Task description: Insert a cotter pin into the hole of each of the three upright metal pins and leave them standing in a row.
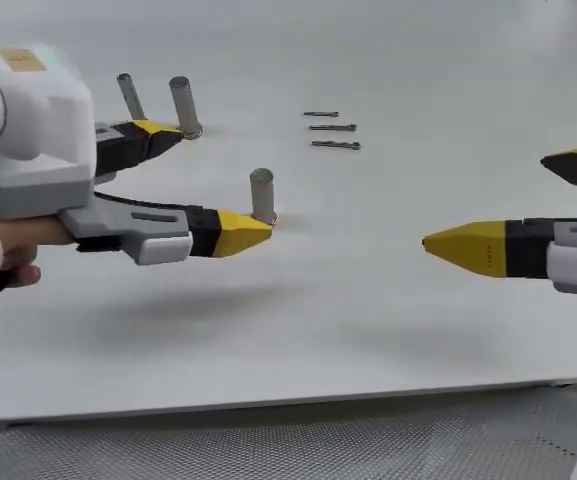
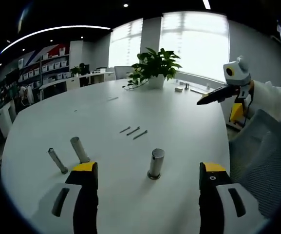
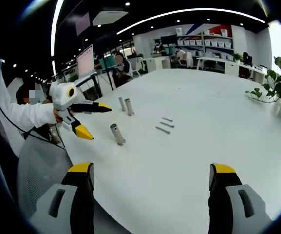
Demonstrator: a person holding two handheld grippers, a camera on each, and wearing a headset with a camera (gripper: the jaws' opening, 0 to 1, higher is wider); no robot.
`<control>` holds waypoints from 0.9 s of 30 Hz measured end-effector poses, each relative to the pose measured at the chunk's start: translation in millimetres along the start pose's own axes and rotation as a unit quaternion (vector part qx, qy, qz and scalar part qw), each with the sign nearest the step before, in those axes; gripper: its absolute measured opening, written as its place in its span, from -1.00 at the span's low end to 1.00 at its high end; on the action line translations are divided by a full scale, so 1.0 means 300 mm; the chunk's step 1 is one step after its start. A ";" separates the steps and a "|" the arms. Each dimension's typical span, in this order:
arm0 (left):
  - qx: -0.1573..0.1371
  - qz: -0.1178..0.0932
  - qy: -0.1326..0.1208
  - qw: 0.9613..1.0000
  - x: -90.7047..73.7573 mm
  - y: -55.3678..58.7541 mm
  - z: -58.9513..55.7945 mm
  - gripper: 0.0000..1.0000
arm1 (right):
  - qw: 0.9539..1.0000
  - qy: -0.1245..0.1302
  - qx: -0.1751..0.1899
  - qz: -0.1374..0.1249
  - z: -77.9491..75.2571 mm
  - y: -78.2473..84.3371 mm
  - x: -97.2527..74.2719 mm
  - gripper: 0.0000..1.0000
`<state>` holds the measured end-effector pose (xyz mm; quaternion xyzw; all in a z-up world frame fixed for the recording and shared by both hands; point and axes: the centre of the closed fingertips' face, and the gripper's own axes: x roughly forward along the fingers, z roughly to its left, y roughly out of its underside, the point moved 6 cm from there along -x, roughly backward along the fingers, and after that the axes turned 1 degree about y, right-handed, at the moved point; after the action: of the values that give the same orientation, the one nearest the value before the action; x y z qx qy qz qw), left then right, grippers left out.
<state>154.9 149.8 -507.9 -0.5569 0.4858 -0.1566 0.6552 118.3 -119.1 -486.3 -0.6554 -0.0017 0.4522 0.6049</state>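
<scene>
Three metal pins stand on the white table (image 1: 388, 320): a thin leaning one (image 1: 128, 97), a thicker one (image 1: 182, 105) beside it, and a third (image 1: 261, 195) nearer me. Three cotter pins (image 1: 332, 128) lie flat in a stack to their right. My left gripper (image 1: 208, 180) is open, and the near pin (image 2: 156, 163) stands just ahead between its jaws, untouched. My right gripper (image 1: 488, 200) is open and holds nothing; it hovers at the right, well away from the cotter pins (image 3: 163, 125).
The table's front edge (image 1: 268, 402) runs across the bottom of the head view, with a grey mesh chair (image 1: 268, 445) below it. A potted plant (image 2: 155, 68) stands at the far end of the table. Office desks and shelves (image 3: 198, 44) fill the background.
</scene>
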 end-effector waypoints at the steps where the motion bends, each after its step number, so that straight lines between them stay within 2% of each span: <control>1: -0.003 0.000 0.000 1.000 -0.007 0.002 0.001 0.79 | 1.000 0.000 0.000 0.000 0.000 -0.001 0.001 0.94; 3: -0.014 0.001 0.010 1.000 -0.022 0.008 -0.009 0.97 | 1.000 0.000 -0.001 0.001 -0.006 -0.003 0.002 0.94; 4: -0.007 0.002 0.015 1.000 -0.033 0.011 -0.013 0.98 | 1.000 0.000 -0.001 0.002 -0.008 -0.004 0.002 0.94; 9: -0.015 0.013 0.027 0.999 -0.073 0.034 -0.038 0.98 | 1.000 0.003 -0.003 0.004 -0.017 -0.010 -0.001 0.94; 14: -0.016 0.017 0.017 1.000 -0.099 0.048 -0.048 0.97 | 1.000 0.006 -0.006 0.007 -0.024 -0.018 -0.006 0.94; 19: -0.039 0.022 -0.001 0.999 -0.128 0.075 -0.041 0.97 | 1.000 0.007 -0.011 0.008 -0.033 -0.030 -0.007 0.94; 22: -0.043 0.025 -0.010 0.999 -0.150 0.090 -0.041 0.97 | 1.000 0.008 -0.016 0.010 -0.039 -0.039 -0.005 0.94; 27: -0.045 0.031 -0.015 0.998 -0.166 0.101 -0.049 0.97 | 0.999 0.006 -0.027 0.026 -0.053 -0.041 0.009 0.92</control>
<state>109.0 188.4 -510.3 -0.5732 0.4995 -0.1060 0.6408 136.1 -126.8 -480.4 -0.6740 0.0068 0.4635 0.5752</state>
